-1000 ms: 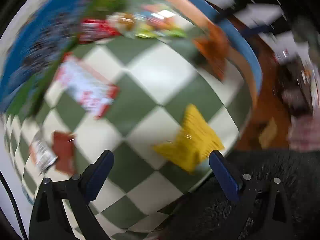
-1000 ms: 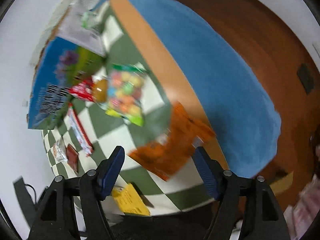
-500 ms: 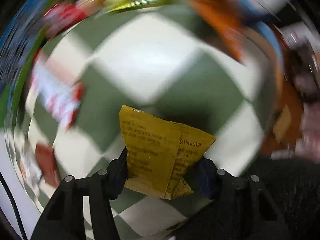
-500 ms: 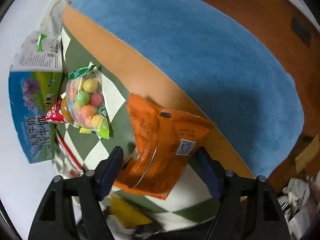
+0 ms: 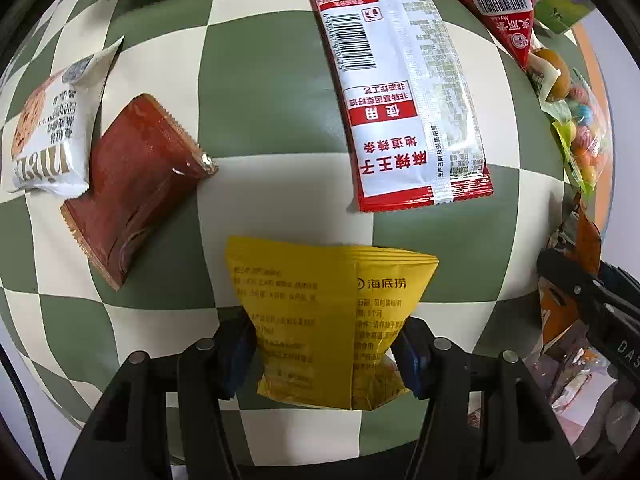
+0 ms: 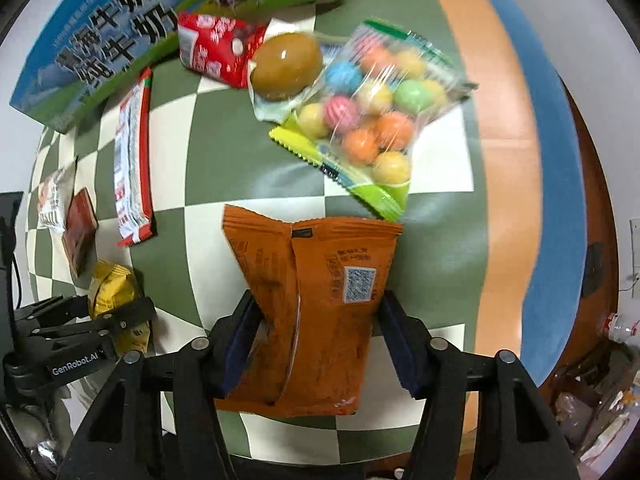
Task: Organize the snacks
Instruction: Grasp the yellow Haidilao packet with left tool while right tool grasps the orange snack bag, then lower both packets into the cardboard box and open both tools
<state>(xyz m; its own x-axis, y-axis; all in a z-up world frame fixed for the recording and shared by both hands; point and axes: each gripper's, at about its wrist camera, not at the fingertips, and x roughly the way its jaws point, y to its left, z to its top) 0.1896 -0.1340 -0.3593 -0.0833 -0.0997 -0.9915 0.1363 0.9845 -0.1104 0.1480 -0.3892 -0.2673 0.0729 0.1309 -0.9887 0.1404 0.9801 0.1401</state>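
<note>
While clamped upright, yellow packet [image 5: 320, 320] | orange packet [image 6: 320, 312], apparently upright

Eight snack packs in all: one yellow packet [image 5: 324, 328], one orange packet [image 6: 316, 308], one long red-and-white pack [image 5: 400, 92], one brown bar [image 5: 136, 184], one white cookie pack [image 5: 48, 128], one red pouch [image 6: 218, 50], one wrapped egg [image 6: 286, 66], one bag of coloured balls [image 6: 372, 116]. One milk carton [image 6: 120, 36].

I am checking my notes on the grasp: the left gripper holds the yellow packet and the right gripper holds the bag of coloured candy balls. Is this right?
Not quite. The right gripper holds the orange packet, as the right wrist view shows; the bag of coloured candy balls lies on the table beyond it. The left gripper does hold the yellow packet.
</note>
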